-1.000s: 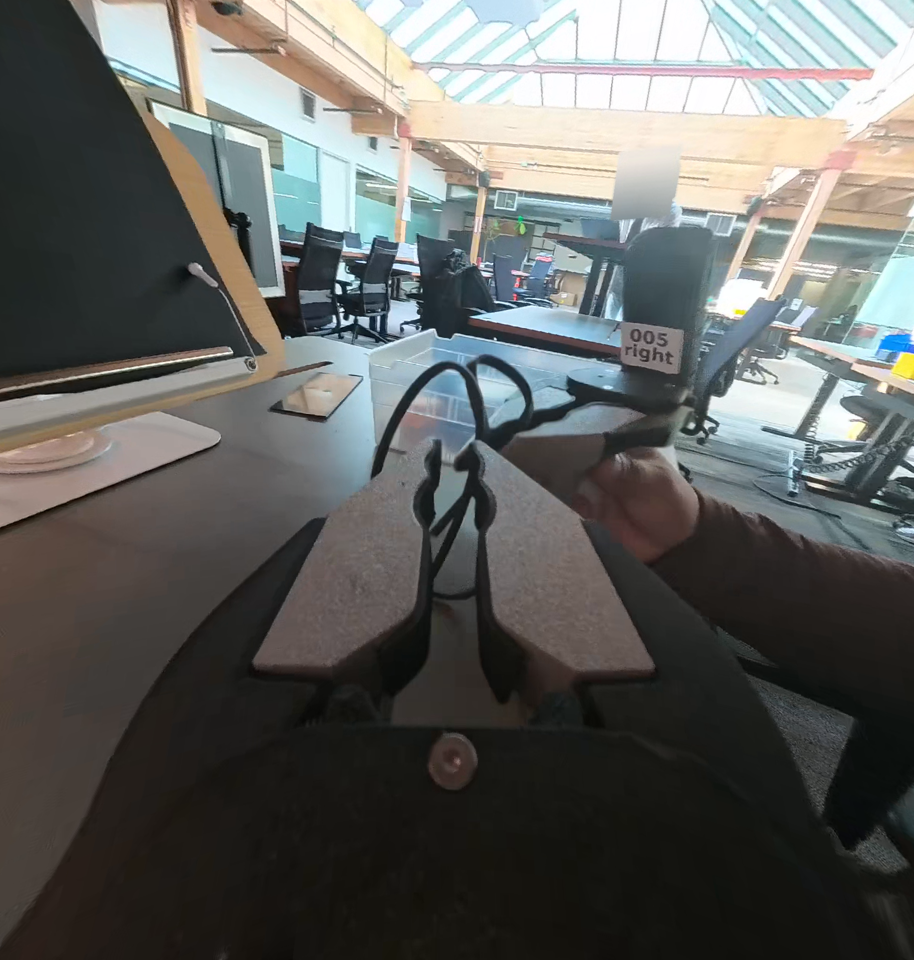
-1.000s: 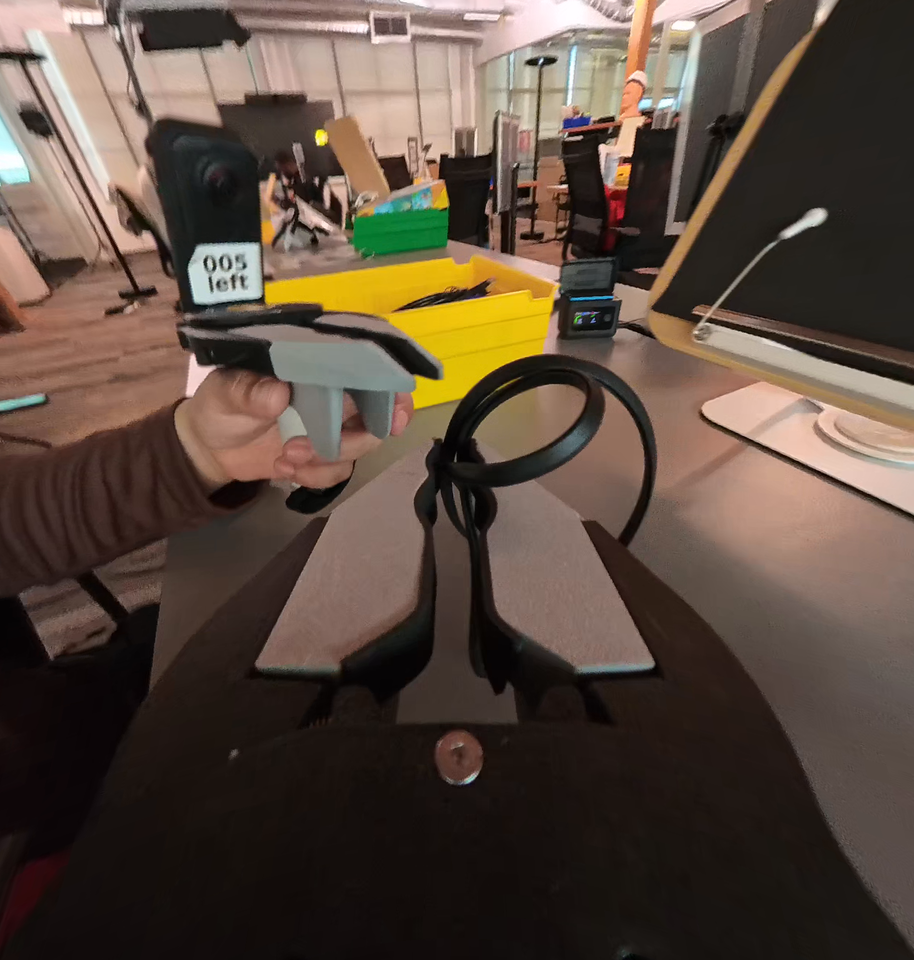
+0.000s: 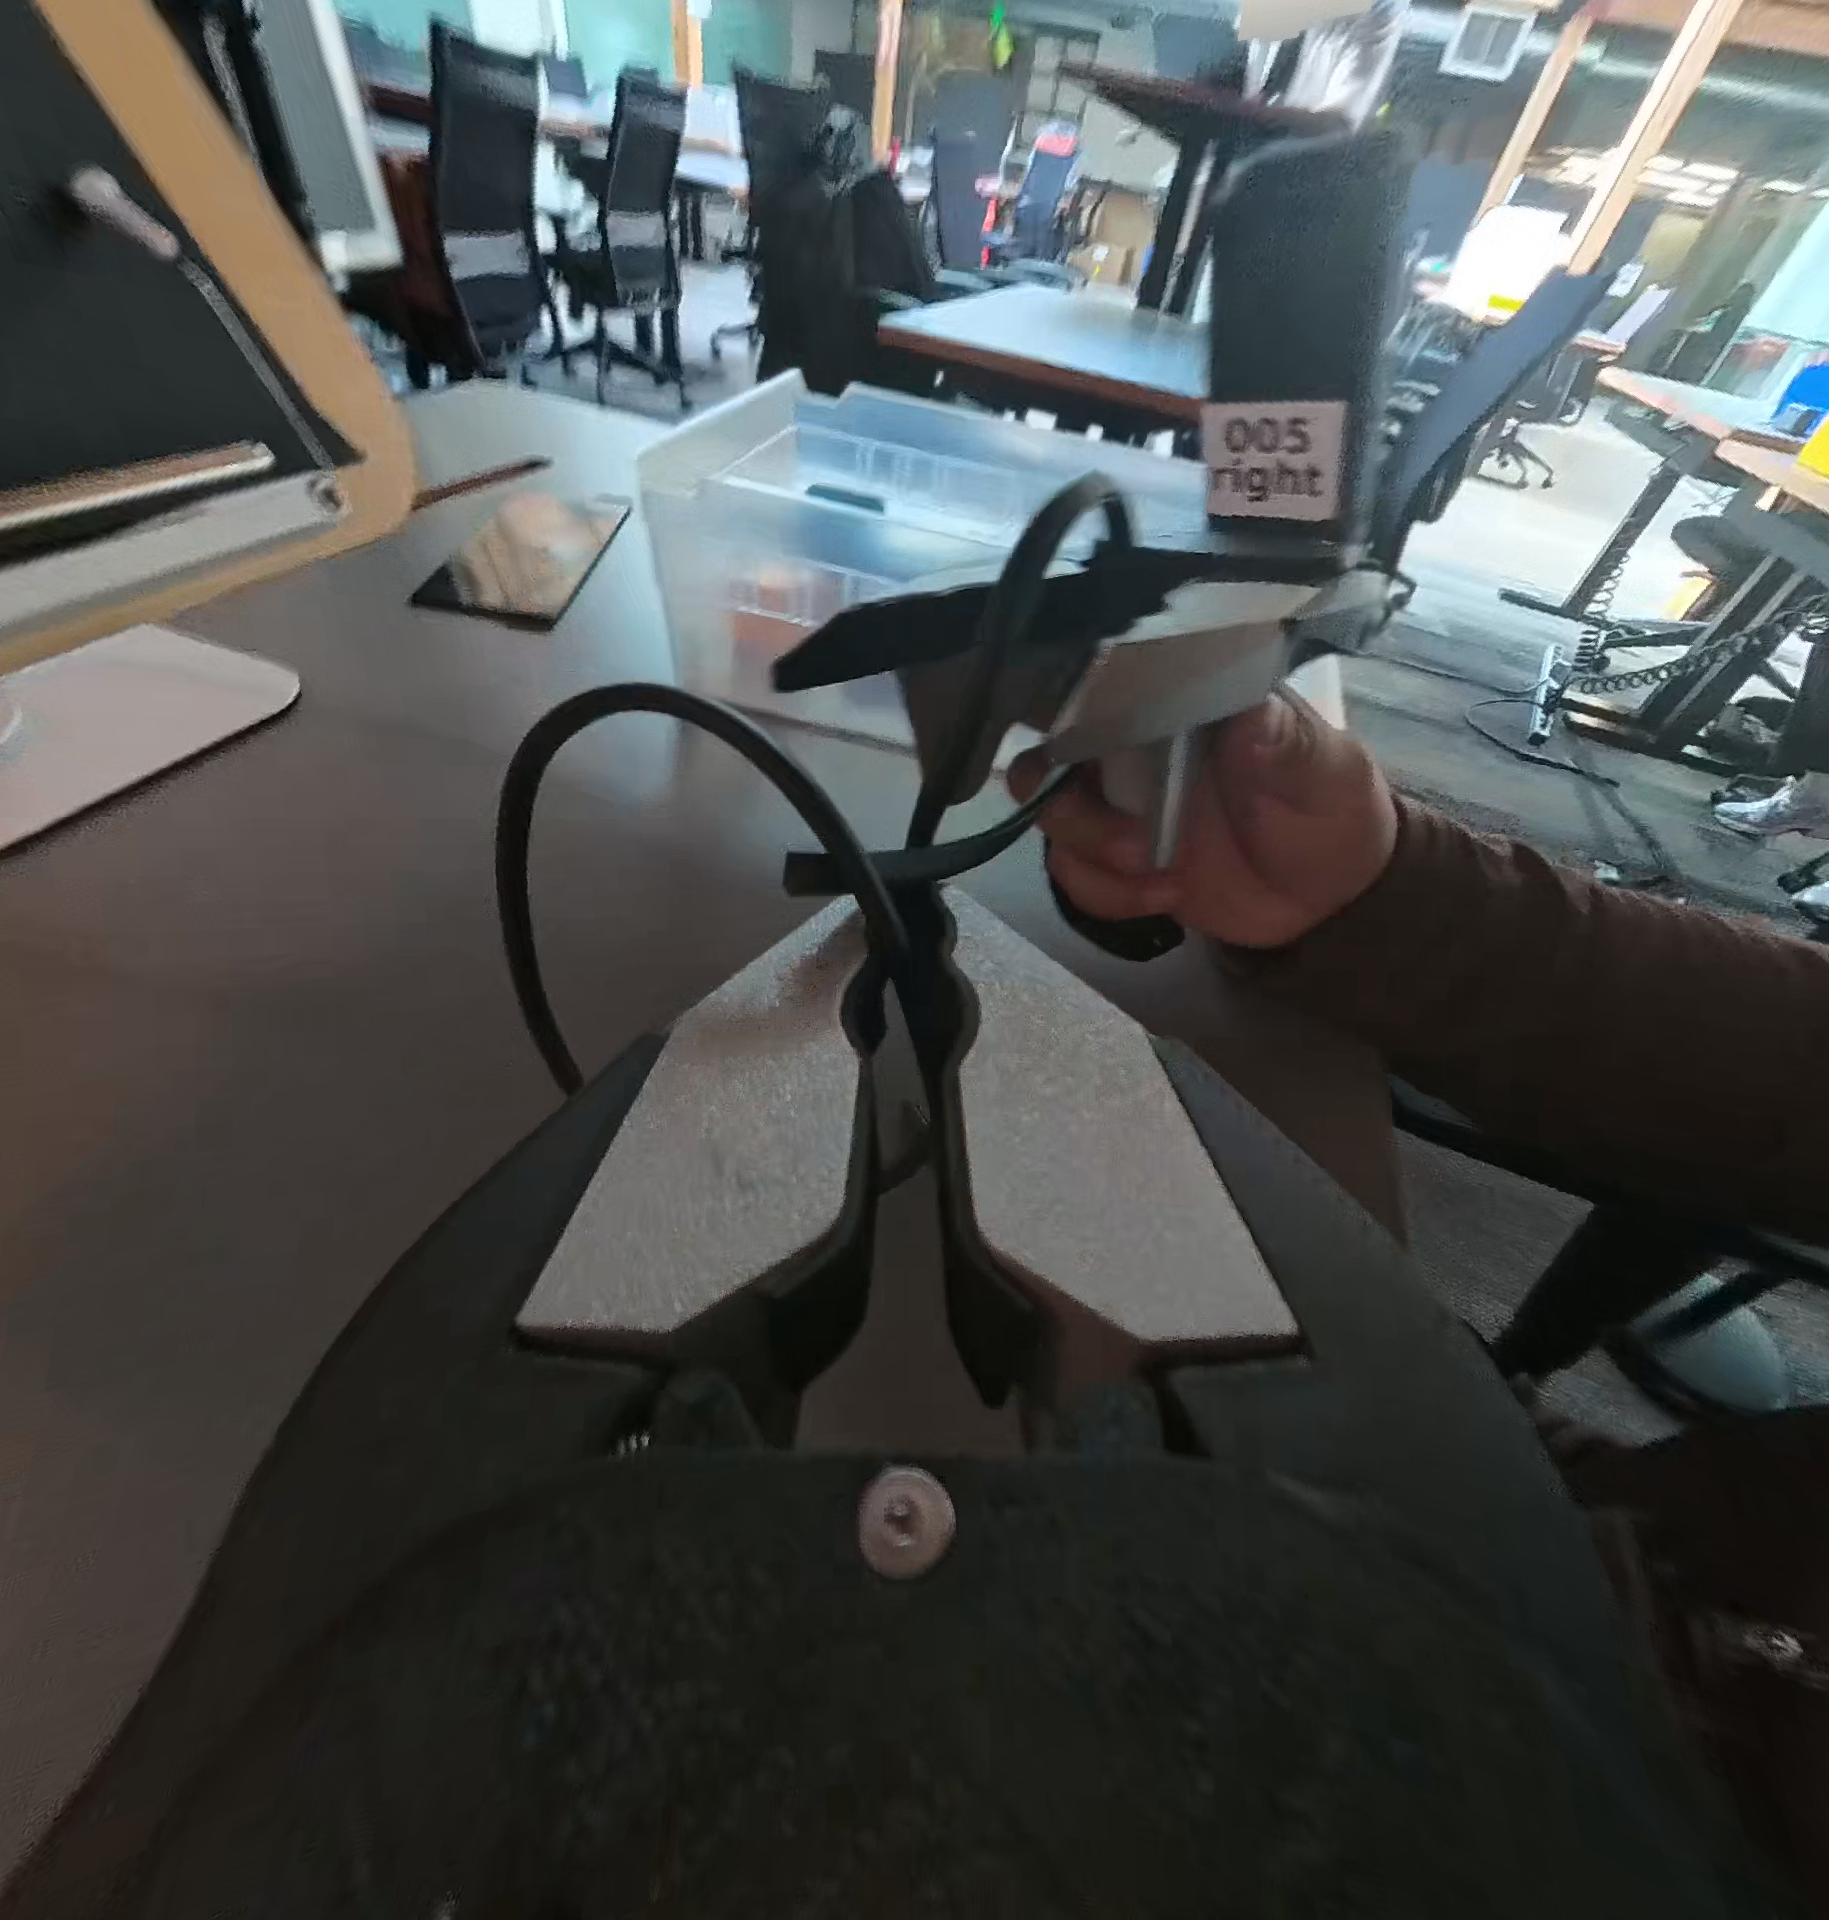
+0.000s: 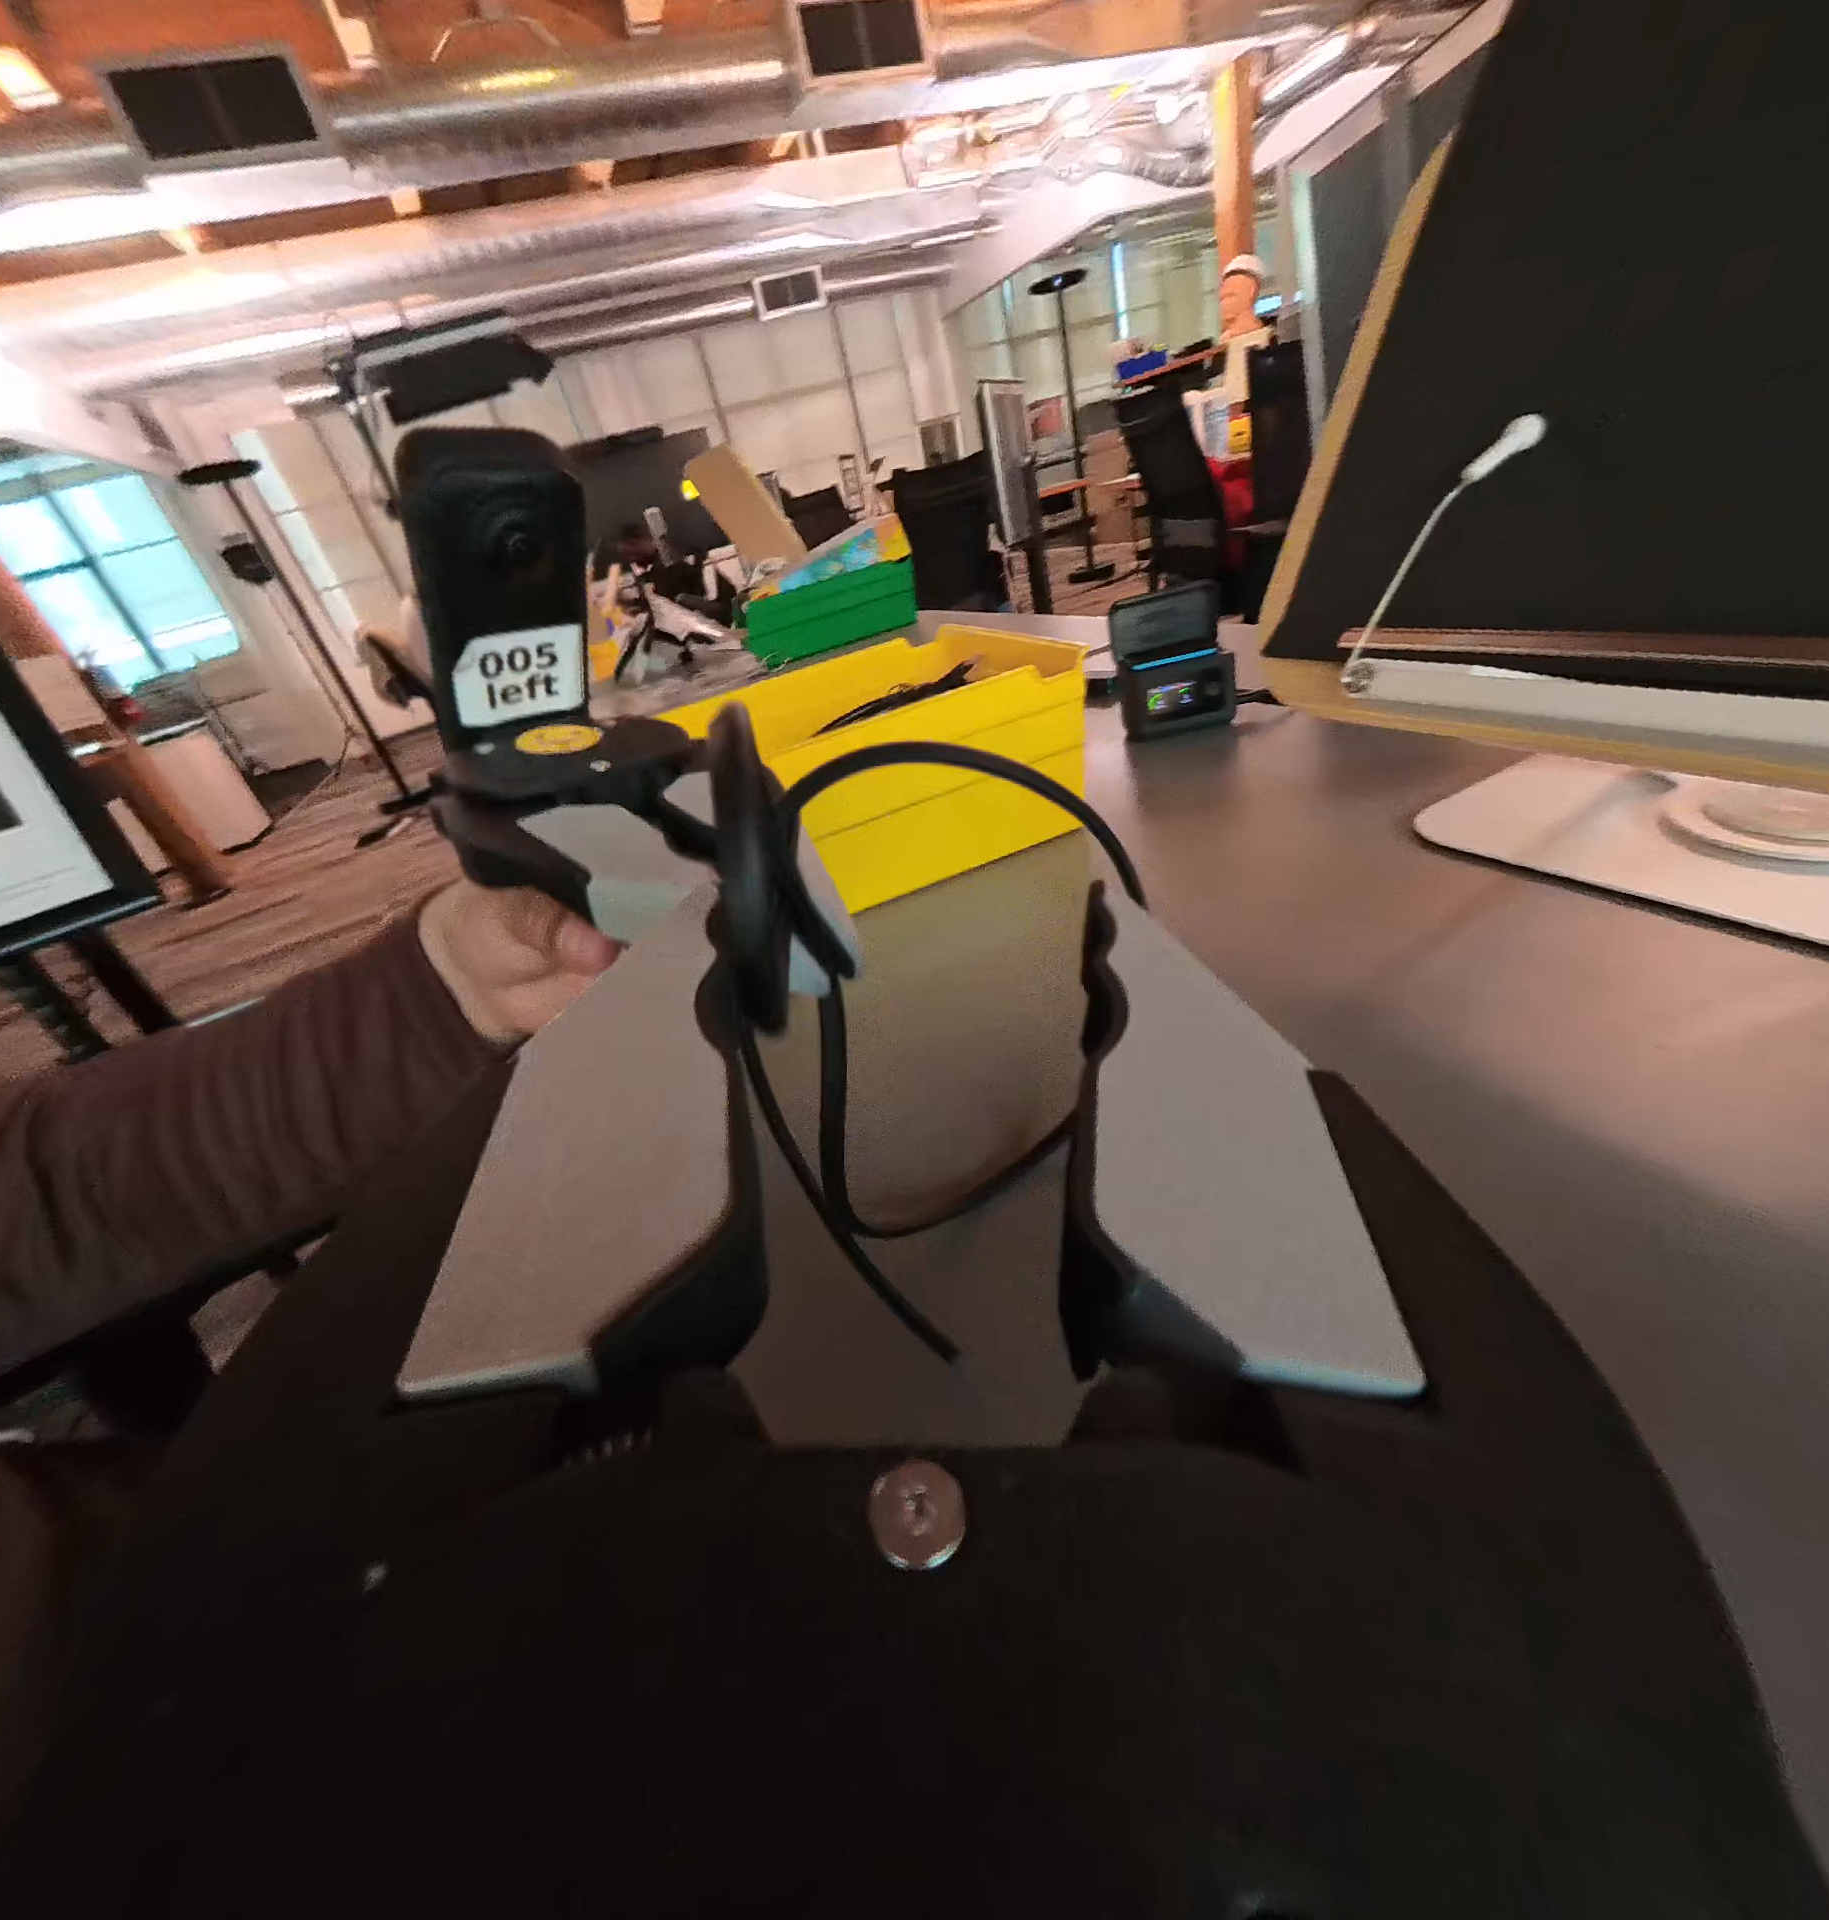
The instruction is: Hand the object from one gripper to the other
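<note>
Above a grey desk (image 3: pixel 214 935), the left gripper (image 3: pixel 905 935) pinches a looped black cable (image 3: pixel 536 821) between its closed fingertips. The right gripper (image 4: pixel 905 935) stands with fingers wide apart, strands of the cable (image 4: pixel 951 769) dangling free between them. Motion blur smears the loops, so where the cable ends is hard to make out. A yellow bin (image 4: pixel 951 769) sits behind.

The left gripper (image 3: pixel 910 956) is held above the desk with its jaws nearly closed, pinched at the tips. The right gripper (image 4: pixel 905 961) is held facing it, jaws spread wide. Each handle is gripped by a brown-sleeved hand (image 3: pixel 1227 831).
</note>
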`<action>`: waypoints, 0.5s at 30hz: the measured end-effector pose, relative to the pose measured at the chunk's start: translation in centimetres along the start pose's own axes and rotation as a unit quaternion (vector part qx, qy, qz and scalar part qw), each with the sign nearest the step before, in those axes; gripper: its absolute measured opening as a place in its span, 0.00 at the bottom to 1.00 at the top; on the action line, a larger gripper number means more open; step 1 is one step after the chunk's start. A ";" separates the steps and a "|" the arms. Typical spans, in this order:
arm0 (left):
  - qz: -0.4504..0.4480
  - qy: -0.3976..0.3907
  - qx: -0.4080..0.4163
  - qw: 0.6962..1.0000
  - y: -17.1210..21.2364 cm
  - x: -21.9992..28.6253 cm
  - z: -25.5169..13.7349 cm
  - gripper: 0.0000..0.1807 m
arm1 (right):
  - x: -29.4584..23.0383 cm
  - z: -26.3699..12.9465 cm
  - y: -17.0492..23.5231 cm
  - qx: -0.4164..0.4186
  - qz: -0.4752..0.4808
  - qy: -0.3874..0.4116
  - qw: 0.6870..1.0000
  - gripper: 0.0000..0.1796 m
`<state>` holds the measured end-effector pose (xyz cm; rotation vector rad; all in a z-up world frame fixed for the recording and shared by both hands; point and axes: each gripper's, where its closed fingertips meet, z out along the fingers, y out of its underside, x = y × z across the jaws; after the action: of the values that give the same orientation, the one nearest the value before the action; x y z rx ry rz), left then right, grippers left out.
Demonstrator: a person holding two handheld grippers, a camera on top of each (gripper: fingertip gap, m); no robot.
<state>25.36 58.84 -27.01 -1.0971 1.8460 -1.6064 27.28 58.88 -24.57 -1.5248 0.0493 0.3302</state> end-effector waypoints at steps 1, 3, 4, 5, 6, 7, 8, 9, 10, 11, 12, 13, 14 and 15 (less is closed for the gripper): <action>-0.018 0.005 -0.027 0.999 0.0 -0.5 -0.3 0.00 | 0.3 -0.2 -0.2 0.007 0.004 0.005 1.000 0.37; -0.049 0.025 -0.103 0.993 0.7 -1.2 -0.8 0.00 | 0.8 -0.5 -0.7 0.020 0.001 0.022 1.000 0.41; -0.048 0.026 -0.141 0.988 1.0 -1.6 -1.2 0.00 | 1.1 -0.6 -0.8 0.023 -0.009 0.036 0.999 0.43; -0.041 0.028 -0.178 0.983 1.5 -1.9 -1.6 0.00 | 1.2 -0.7 -0.9 0.025 -0.020 0.047 0.998 0.44; -0.033 0.025 -0.213 0.976 1.8 -2.3 -2.1 0.00 | 1.3 -0.8 -1.0 0.024 -0.030 0.053 0.998 0.46; -0.025 0.019 -0.243 0.969 2.0 -2.7 -2.5 0.00 | 1.0 -0.7 -1.0 0.022 -0.038 0.049 0.998 0.45; -0.014 0.015 -0.272 0.962 2.2 -2.9 -3.0 0.00 | 0.4 -0.5 -0.9 0.017 -0.043 0.035 0.998 0.46; -0.001 0.015 -0.300 0.954 2.4 -2.8 -3.5 0.00 | 0.0 -0.3 -0.6 0.009 -0.050 0.025 0.998 0.47; 0.013 0.015 -0.325 0.946 2.5 -2.6 -3.8 0.01 | -0.3 0.0 -0.2 -0.005 -0.063 0.023 0.998 0.48; 0.027 0.017 -0.348 0.937 2.6 -2.3 -4.1 0.01 | -0.6 0.3 0.3 -0.026 -0.080 0.025 0.996 0.48; 0.044 0.020 -0.370 0.928 2.8 -1.9 -4.4 0.00 | -0.9 0.7 0.9 -0.048 -0.099 0.027 0.994 0.48; 0.064 0.019 -0.388 0.919 3.0 -1.5 -4.5 0.00 | -1.4 1.0 1.3 -0.067 -0.121 0.030 0.990 0.48; 0.084 0.016 -0.403 0.911 3.1 -1.2 -4.6 0.00 | -1.8 1.2 1.5 -0.083 -0.145 0.036 0.985 0.47; 0.103 0.015 -0.412 0.905 3.0 -0.8 -4.6 0.00 | -2.1 1.4 1.7 -0.094 -0.166 0.044 0.981 0.47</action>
<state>21.49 62.21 -29.08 -1.1197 2.6473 -0.6957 24.66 59.90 -25.63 -1.7031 -0.1701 0.0000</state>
